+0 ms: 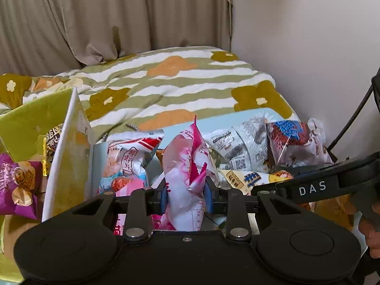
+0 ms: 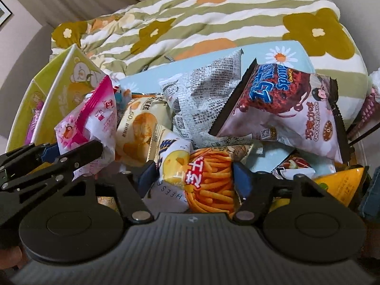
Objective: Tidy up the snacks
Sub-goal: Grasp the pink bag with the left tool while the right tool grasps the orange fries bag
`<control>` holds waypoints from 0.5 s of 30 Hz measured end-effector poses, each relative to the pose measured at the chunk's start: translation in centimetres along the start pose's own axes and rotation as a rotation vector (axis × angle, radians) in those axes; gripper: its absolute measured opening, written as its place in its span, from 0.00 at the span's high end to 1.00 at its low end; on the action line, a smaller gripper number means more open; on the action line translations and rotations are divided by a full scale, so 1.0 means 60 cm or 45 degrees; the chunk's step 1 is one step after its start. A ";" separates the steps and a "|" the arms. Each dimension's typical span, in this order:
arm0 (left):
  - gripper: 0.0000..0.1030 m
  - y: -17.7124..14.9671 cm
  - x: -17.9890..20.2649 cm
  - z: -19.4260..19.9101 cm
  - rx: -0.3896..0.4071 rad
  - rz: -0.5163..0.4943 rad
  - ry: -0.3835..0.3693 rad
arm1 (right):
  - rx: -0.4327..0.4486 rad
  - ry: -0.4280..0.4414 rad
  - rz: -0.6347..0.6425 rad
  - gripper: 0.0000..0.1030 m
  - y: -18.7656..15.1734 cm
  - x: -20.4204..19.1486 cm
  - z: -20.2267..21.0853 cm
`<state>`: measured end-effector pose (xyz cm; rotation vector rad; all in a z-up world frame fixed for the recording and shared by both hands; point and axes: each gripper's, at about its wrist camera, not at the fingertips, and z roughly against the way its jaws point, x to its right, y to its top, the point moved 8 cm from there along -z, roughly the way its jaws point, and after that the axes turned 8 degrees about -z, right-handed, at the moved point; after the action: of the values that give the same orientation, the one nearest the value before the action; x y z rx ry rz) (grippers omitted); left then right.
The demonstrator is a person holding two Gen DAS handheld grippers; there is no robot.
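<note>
My left gripper (image 1: 186, 192) is shut on a pink and white snack packet (image 1: 187, 161), which stands upright between its blue pads above the snack pile. The right wrist view shows the same packet (image 2: 90, 123) held at the left by that gripper (image 2: 71, 152). My right gripper (image 2: 194, 178) points down into the pile. Its blue pads press on both sides of a yellow cheese-stick packet (image 2: 209, 180) printed with orange sticks. In the left wrist view that packet (image 1: 249, 179) lies low on the right, partly hidden by a black gripper arm.
A green box with a white divider (image 2: 68, 76) stands at the left and holds a purple packet (image 1: 16, 185). A chocolate snack bag (image 2: 285, 109), a grey newsprint packet (image 2: 201, 95) and a potato-chip packet (image 2: 137, 128) lie on a light blue board (image 2: 292, 49). Behind is a flowered quilt (image 2: 190, 19).
</note>
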<state>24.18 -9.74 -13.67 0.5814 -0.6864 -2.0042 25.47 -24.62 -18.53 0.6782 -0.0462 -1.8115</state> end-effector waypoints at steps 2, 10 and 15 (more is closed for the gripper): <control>0.68 0.004 0.000 0.009 0.016 0.008 0.009 | 0.011 0.013 0.002 0.24 0.001 0.000 0.008; 0.68 0.018 0.008 0.054 0.087 0.014 0.064 | 0.076 0.081 0.038 0.43 0.008 -0.013 0.054; 0.68 0.022 0.007 0.085 0.124 0.028 0.101 | 0.114 0.127 0.044 0.84 0.000 -0.021 0.076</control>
<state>21.58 -9.45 -9.10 0.7042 -0.7418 -1.9249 23.58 -24.88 -14.22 0.8255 -0.0724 -1.7481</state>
